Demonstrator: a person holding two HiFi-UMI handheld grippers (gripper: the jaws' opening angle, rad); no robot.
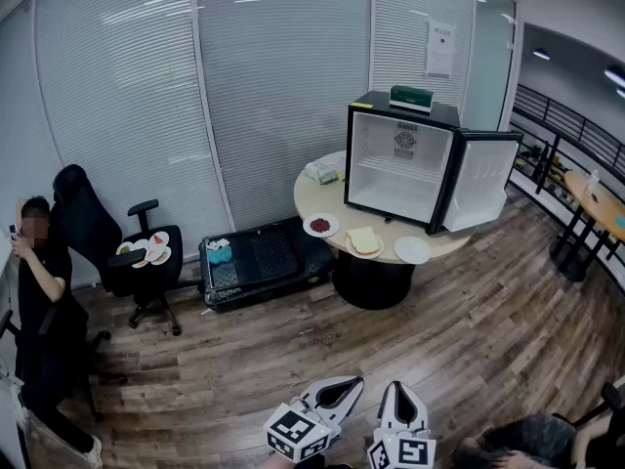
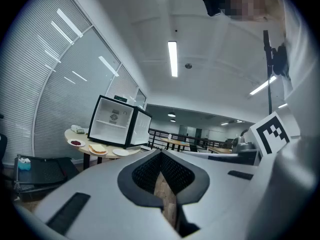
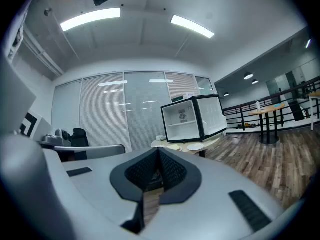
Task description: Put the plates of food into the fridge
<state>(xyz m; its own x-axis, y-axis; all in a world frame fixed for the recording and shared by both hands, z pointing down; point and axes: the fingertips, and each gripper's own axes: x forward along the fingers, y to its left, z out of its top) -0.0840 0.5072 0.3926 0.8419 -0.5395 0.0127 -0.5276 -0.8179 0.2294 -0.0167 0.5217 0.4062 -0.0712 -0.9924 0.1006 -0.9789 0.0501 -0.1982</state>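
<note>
Across the room, on the round table (image 1: 305, 198) before the open fridge (image 1: 395, 169), stand three plates: the red-food plate (image 1: 320, 226), the bread plate (image 1: 364, 242) and the bare plate (image 1: 412, 250). My left gripper (image 1: 352, 385) and right gripper (image 1: 398, 389) are both closed on nothing, well apart from the table. I judge the plates stiff, light, glazed-slick and breakable. Pinch each at the rim and carry it level, or the food slides.

Glass wall with white blinds (image 1: 146, 96), brown plank floor (image 1: 469, 330), round table (image 1: 305, 201), black office chair (image 1: 93, 228), black case (image 1: 264, 257) on the floor, black railing (image 1: 576, 125), ceiling strip lights (image 2: 172, 59).
</note>
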